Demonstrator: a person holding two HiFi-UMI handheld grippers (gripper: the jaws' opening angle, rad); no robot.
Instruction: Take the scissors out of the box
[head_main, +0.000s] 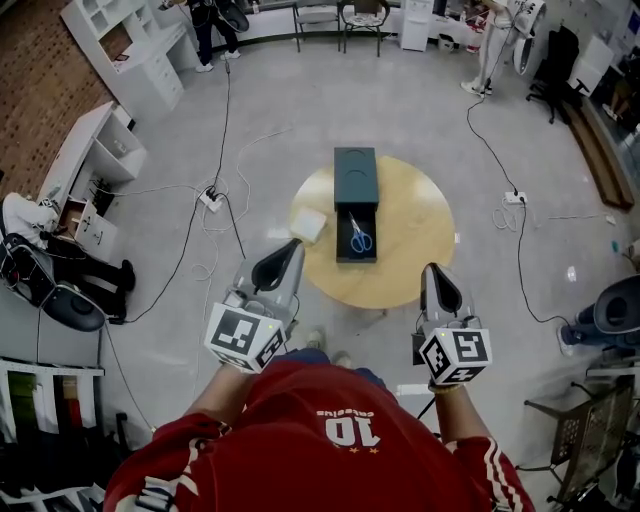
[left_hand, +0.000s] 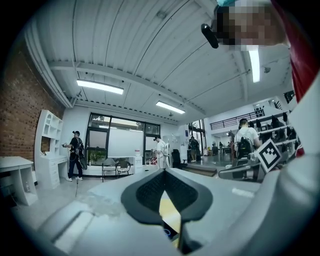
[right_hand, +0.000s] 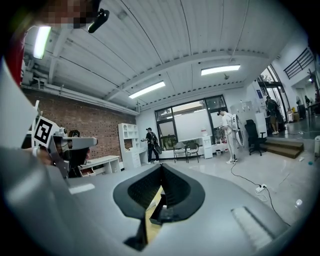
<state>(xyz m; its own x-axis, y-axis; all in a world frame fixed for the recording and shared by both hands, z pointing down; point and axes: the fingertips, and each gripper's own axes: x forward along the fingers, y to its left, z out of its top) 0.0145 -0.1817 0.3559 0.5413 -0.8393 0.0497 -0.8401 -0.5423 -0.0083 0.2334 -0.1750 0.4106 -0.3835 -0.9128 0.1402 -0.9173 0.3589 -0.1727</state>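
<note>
— Two grippers: how do the jaws stand?
— Left gripper (head_main: 292, 245) and right gripper (head_main: 433, 268) are both pinched together, empty, low in the frame.
— Scissors?
— Blue-handled scissors (head_main: 360, 238), blades pointing up-frame, lie inside the open dark box (head_main: 355, 178), centre frame, on the round table (head_main: 420, 235).

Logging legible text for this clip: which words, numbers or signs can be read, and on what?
"10": white, on the person's red shirt, seen upside down from the head view.
Small white print beside that number: too small to read.
Left cube and right cube: square marker patterns only, no letters.
</note>
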